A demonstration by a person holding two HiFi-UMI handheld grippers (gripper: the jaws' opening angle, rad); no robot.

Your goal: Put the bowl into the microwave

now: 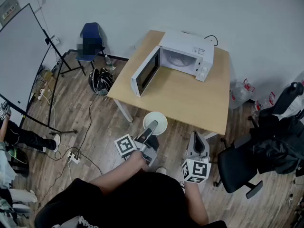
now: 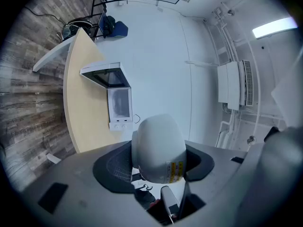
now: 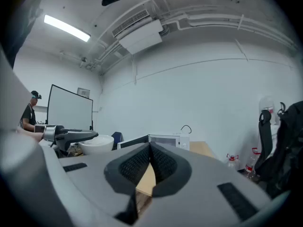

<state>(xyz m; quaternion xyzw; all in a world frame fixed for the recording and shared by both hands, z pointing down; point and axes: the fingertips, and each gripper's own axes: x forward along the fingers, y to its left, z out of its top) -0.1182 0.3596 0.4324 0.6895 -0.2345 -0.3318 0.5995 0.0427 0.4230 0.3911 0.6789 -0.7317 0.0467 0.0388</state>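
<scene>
- Noting a large white board on a black stand [image 1: 21,61] at the far left, over wood-plank flooring [image 1: 95,122].
- Seeing a blue fabric chair [image 1: 91,37] against the back wall, just right of that board.
- Recording a light wooden rectangular table [image 1: 190,96] at centre, carrying a white box-shaped microwave [image 1: 187,53] near its far edge.
- Finding the microwave's door [image 1: 145,71] swung wide open to the left, leaving the cavity exposed.
- Finding the left gripper [image 1: 153,126] clamping a white round bowl [image 1: 161,119], jaws standing fairly wide with the bowl between them.
- Seeing one finger lying across the bowl's opening in the head view, and a yellow label on the bowl's outside in the left gripper view.
- Placing the bowl in the air, just off the table's near edge in the head view, in front of the open microwave and well apart from it.
- Logging the right gripper [image 1: 199,144] just right of the left one, pads pressing together at the tips, holding nothing.
- Noting a black office chair draped with dark clothing [image 1: 266,146] at the far right.
</scene>
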